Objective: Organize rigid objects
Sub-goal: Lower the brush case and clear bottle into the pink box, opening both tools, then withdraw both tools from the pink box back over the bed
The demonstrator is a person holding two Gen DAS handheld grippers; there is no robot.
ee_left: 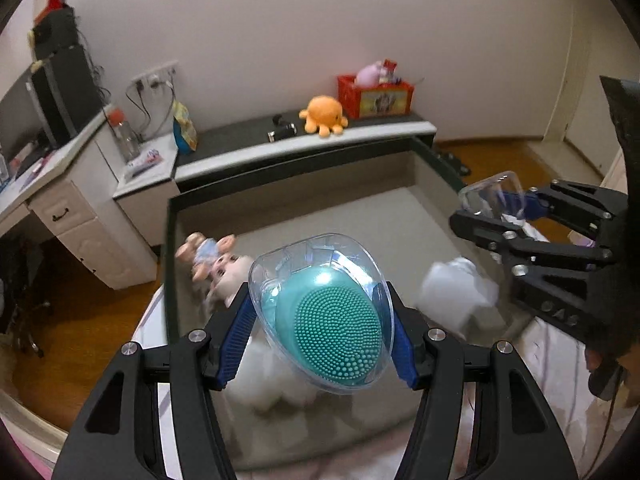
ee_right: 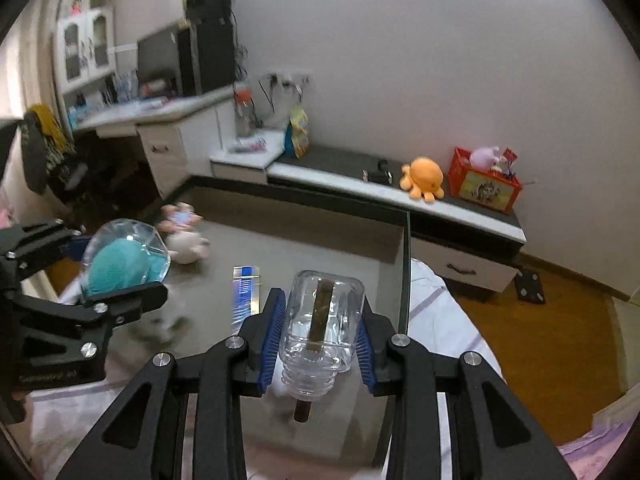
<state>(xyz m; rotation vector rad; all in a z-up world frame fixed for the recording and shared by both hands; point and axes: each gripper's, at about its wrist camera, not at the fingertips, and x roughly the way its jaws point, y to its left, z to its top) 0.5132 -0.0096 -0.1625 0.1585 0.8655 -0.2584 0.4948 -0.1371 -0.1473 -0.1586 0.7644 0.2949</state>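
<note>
While both hands hang above the glass tabletop (ee_left: 400, 216), I read the left gripper (ee_left: 320, 340) as clenched on a clear egg-shaped case (ee_left: 320, 312) with a teal silicone scrubber (ee_left: 332, 328) inside; blue pads press its flanks at 9 and 3 o'clock. Nubbed face of the scrubber looks toward the camera. Case is off the surface, held in the air.

Right gripper (ee_right: 320, 340) is clamped on a small clear jar (ee_right: 322, 328), mouth and screw threads toward the camera at 6 o'clock, base pointing away at 12. A brown stick (ee_right: 320, 312) runs through the jar lengthwise and pokes out of the mouth. Jar is also airborne, over the near edge of the glass.

From the left wrist view, the right gripper sits at 3 o'clock, jar just visible between its fingers. From the right wrist view, the left gripper and its case sit at 9 o'clock.

On the glass: a plush doll (ee_left: 212, 260) at 10 o'clock of the case, blurred; a white blurred lump (ee_left: 460, 292) at 3 o'clock, can't tell what it is. Right view also shows a flat blue-and-white packet (ee_right: 244, 292) on the glass, at 10 o'clock of the jar.

Beyond the tabletop, a low cabinet (ee_left: 320, 136) carries an orange octopus plush (ee_left: 324, 114) and a red crate (ee_left: 376, 96), crate at 2 o'clock of the octopus.
</note>
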